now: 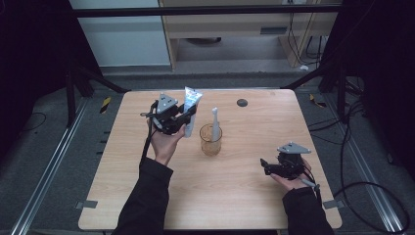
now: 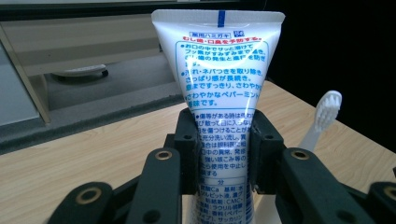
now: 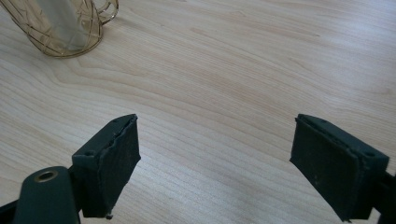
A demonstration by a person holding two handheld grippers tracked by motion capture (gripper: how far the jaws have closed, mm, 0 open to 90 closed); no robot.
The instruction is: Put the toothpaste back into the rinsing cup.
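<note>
My left gripper (image 1: 192,113) is shut on a white toothpaste tube (image 1: 191,105), held upright above the table, left of the cup. In the left gripper view the tube (image 2: 224,88) stands clamped between the two black jaws, crimped end up, blue and red print facing me. An amber glass cup (image 1: 211,139) stands mid-table with a white toothbrush (image 1: 215,123) upright in it; its bristle head (image 2: 327,109) shows right of the tube. My right gripper (image 1: 265,165) rests low near the table's right front, open, nothing between its pads (image 3: 114,161). The cup's base (image 3: 63,28) lies ahead to its left.
A small dark round disc (image 1: 242,102) lies near the far edge of the wooden table (image 1: 244,196). Beyond the table stand a pale cabinet and shelf with cables. Metal rails run along the floor on both sides.
</note>
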